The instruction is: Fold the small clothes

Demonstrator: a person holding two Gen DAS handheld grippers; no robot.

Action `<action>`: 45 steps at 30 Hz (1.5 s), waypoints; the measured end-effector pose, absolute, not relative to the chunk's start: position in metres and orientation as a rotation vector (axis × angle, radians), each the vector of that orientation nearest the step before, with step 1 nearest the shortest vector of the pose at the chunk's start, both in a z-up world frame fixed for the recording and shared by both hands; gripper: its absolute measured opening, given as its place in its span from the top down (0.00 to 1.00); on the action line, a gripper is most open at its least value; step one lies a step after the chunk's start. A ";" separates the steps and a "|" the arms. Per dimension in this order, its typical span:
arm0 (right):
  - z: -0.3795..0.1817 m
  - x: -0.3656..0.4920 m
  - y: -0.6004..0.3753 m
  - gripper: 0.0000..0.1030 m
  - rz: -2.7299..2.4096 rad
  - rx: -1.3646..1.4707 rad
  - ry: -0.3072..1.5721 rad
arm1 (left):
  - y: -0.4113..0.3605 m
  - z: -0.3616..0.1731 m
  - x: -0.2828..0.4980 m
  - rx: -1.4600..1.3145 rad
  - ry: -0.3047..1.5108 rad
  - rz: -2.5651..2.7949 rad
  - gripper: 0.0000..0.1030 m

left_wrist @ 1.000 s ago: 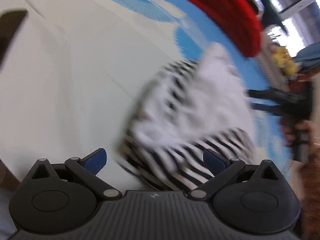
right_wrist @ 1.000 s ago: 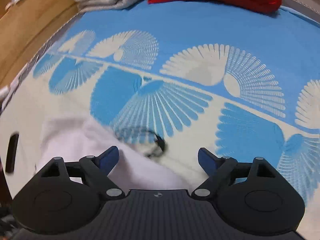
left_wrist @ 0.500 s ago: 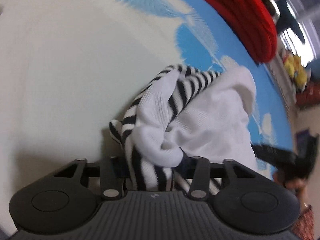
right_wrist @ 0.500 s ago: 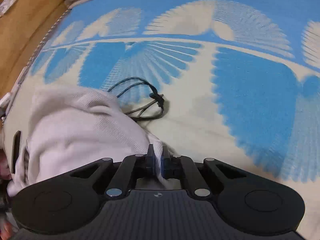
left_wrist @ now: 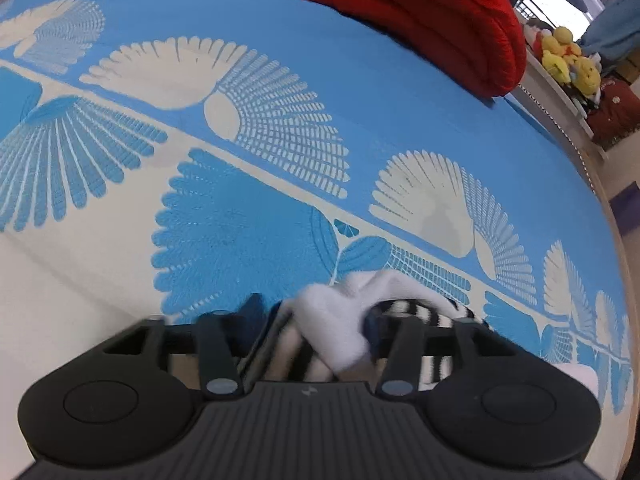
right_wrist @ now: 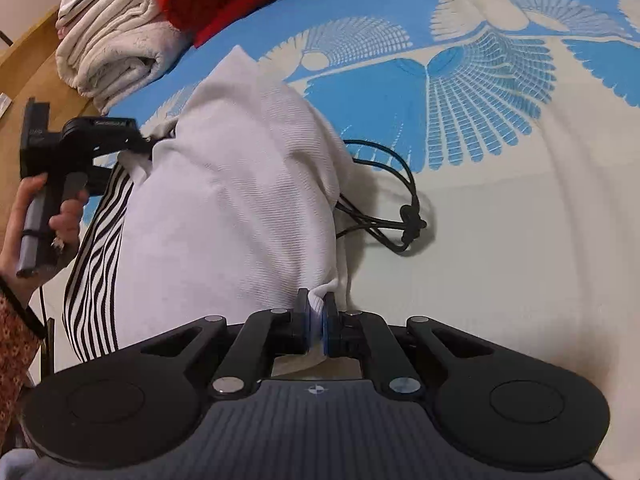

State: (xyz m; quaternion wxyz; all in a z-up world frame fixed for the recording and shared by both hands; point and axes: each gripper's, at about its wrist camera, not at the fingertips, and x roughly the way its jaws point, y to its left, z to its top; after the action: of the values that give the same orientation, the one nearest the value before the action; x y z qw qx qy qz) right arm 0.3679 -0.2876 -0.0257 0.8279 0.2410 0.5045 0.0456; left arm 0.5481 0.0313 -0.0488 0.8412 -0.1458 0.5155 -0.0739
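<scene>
— Where are we with the white knit garment with black-and-white striped trim (right_wrist: 224, 200)?

— Barely started, we judge; it hangs bunched between our two tools over the blue-and-cream fan-patterned bedspread (left_wrist: 280, 80), with no flat fold showing yet.

— And the grips?

— Our right gripper (right_wrist: 316, 320) is pinched tight on a white hem at the near edge; our left gripper (left_wrist: 316, 328) has its jaws partly apart, having just been opening, with striped cloth bunched between them; whether the pads press it we cannot tell.

— What is left?

— Spreading it flat, clear of the black cord (right_wrist: 396, 208) lying just right of it; then every fold.
</scene>
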 end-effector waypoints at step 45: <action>0.020 0.098 -0.157 0.17 -0.082 -0.007 0.642 | 0.052 0.008 0.072 0.073 0.700 -0.052 0.00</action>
State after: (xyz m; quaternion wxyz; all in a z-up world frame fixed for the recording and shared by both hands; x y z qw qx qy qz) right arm 0.0979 -0.1567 0.0202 0.9481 -0.0034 0.3153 -0.0401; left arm 0.0724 0.0524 0.0078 0.9385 0.0360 0.3426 -0.0254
